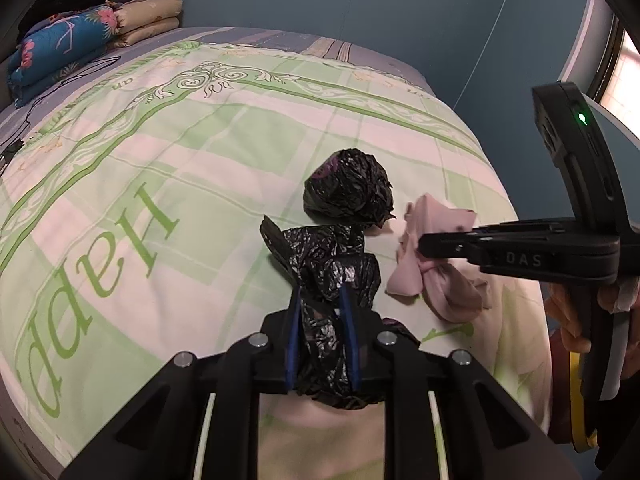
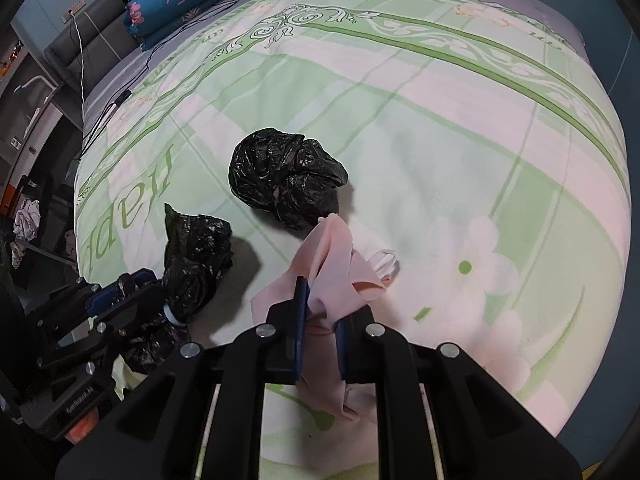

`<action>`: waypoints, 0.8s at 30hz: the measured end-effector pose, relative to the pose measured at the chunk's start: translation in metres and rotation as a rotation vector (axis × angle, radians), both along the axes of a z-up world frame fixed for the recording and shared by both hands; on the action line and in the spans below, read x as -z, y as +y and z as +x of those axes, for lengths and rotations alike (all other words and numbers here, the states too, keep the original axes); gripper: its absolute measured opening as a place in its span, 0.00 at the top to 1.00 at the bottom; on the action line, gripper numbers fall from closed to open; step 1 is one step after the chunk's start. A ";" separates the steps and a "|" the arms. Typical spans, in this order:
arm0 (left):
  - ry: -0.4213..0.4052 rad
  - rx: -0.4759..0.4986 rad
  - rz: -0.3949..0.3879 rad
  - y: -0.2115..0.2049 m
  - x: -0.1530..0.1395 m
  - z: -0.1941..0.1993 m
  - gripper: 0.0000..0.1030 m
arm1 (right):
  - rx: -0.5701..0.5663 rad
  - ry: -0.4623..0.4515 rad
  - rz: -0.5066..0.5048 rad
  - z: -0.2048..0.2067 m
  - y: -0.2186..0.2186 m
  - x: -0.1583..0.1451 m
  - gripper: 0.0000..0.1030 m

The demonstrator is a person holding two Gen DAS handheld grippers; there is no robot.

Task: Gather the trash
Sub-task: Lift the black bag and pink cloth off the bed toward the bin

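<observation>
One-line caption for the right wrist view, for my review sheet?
Right gripper shut on a pink cloth over the green bedspread; a crumpled black bag lies just beyond.

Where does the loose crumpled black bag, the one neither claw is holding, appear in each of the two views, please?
Left wrist view: the loose black bag lies just right of centre, beyond the bag held by the left claw.
Right wrist view: the same bag lies left of centre, above the pink cloth.
Shared landmark: the pink cloth, directly beside the bag in both views.
</observation>
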State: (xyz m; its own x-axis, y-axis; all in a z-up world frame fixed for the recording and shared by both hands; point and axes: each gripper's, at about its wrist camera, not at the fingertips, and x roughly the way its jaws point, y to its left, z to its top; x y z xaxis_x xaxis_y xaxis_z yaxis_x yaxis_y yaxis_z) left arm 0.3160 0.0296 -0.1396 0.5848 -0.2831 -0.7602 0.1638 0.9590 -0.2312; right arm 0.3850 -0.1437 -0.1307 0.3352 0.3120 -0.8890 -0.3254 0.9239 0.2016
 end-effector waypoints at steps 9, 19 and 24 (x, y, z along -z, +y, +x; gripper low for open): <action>-0.041 -0.020 -0.024 0.014 -0.020 -0.019 0.83 | 0.051 -0.051 0.037 -0.024 -0.033 -0.026 0.89; -0.101 -0.056 -0.018 0.030 -0.045 -0.048 0.83 | 0.103 -0.094 0.122 -0.063 -0.072 -0.054 0.89; -0.149 -0.082 -0.025 0.033 -0.064 -0.063 0.83 | 0.124 -0.123 0.157 -0.085 -0.090 -0.068 0.89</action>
State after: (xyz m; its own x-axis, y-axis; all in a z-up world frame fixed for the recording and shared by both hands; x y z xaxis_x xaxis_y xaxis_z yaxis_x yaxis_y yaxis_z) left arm 0.2528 0.0628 -0.0756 0.7121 -0.2478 -0.6569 0.1197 0.9648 -0.2343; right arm 0.3003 -0.2341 -0.0630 0.4826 0.3932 -0.7826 -0.2427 0.9186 0.3119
